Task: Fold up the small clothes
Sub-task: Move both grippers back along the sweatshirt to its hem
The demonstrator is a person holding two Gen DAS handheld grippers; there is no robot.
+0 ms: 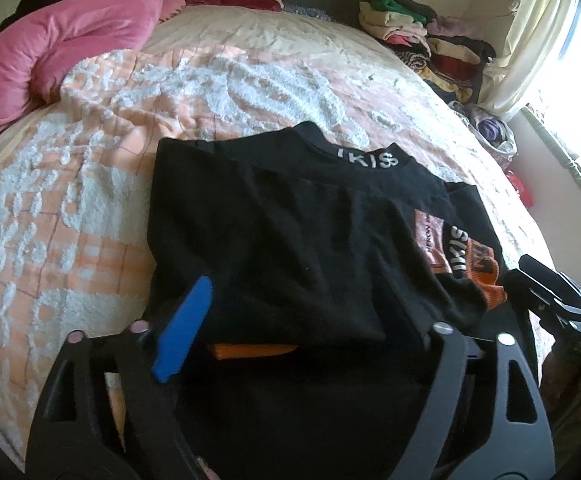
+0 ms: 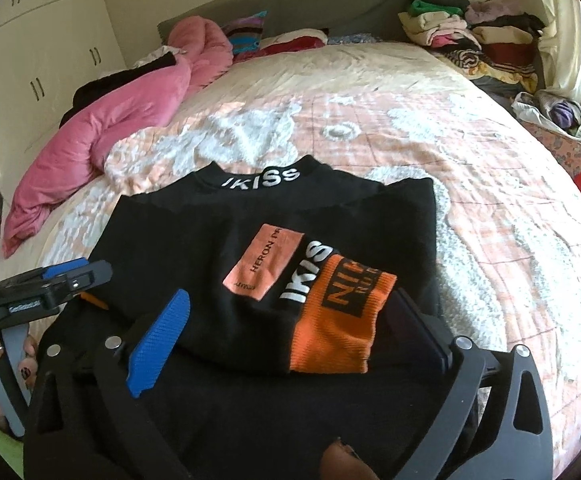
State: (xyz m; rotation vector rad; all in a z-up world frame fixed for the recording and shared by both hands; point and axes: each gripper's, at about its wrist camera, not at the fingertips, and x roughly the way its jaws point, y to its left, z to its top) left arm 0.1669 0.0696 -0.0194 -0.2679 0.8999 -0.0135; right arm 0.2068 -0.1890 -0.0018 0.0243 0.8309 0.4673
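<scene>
The black top (image 2: 218,248) lies part-folded on the bed (image 2: 470,208), near its front edge, collar twd the headboard, orange cuff (image 2: 338,320) folded in over the chest print on the window side. It sits straight ahead of and just under both sets of jaws — its long axis runs across the bed, side to side, w/ the near hem closest to both. Left gripper (image 1: 310,320): jaws spread wide, blue pad on one side, cloth between them but no pad pressing on it. Right gripper (image 2: 290,320): jaws also spread wide, straddling the orange cuff, pinching nothing. So the top lies free on the bed. My read: next fold prob brings the near hem up twd the collar, and both hands are abt equally near — left on the wardrobe-side half, right on the window-side half. Count: 1 black top in hand, 2 grippers, 1 pink duvet (image 2: 130,120) along the wardrobe-side edge, 1 pile of folded clothes (image 2: 470,40) at the far window-side corner, 1 bag (image 2: 558,116) of bits beside that edge.
</scene>
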